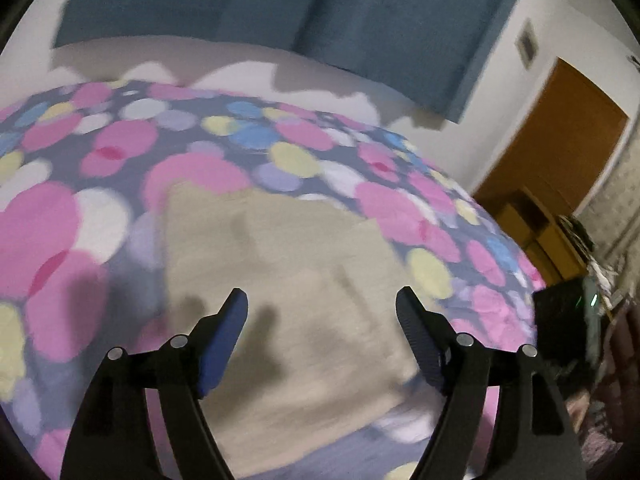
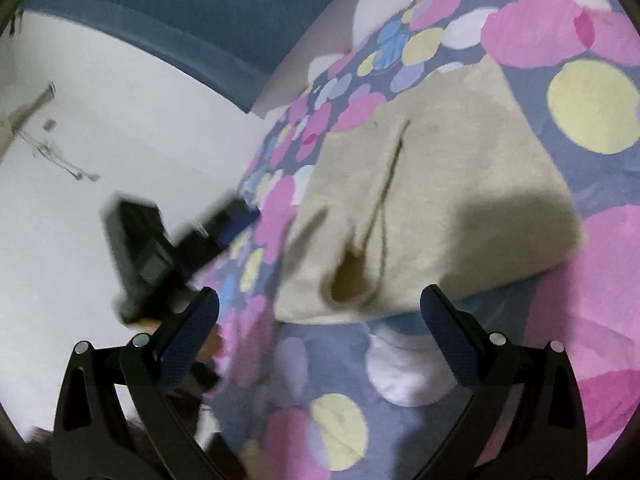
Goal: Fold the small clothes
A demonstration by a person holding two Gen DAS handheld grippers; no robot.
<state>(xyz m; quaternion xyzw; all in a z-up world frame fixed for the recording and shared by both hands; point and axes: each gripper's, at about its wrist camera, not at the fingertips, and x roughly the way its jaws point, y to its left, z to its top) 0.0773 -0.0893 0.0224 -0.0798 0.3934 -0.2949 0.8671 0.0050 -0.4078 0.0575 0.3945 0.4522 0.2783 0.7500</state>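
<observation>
Left hand-held gripper [image 1: 322, 300]: jaws spread wide and holding nothing, poised above the beige cloth; its blue-padded fingers [image 1: 222, 344] cast dark shadows on the fabric just beneath them.
Right hand-held gripper [image 2: 320, 300]: jaws likewise wide apart and empty, its tips just short of the near edge of the garment.
Beige garment [image 1: 280, 264]: a small, pale piece of clothing lying flat on the bed, directly ahead of and under the left gripper's fingers; in the right wrist view [image 2: 432, 200] it lies straight ahead of the open jaws, with a dark drawstring-like cord [image 2: 386, 200] running down to an opening at the edge nearest the gripper.
Bedspread [image 1: 192, 168]: grey-blue with pink, yellow, white and blue circles, spread under the garment on every side.
Background: a blue curtain [image 1: 280, 0] on the white wall beyond the left gripper, and a brown wooden door [image 1: 560, 148] off to its right.
Picture quality: both views are motion-blurred, so the fabric's finer detail cannot be made out.
</observation>
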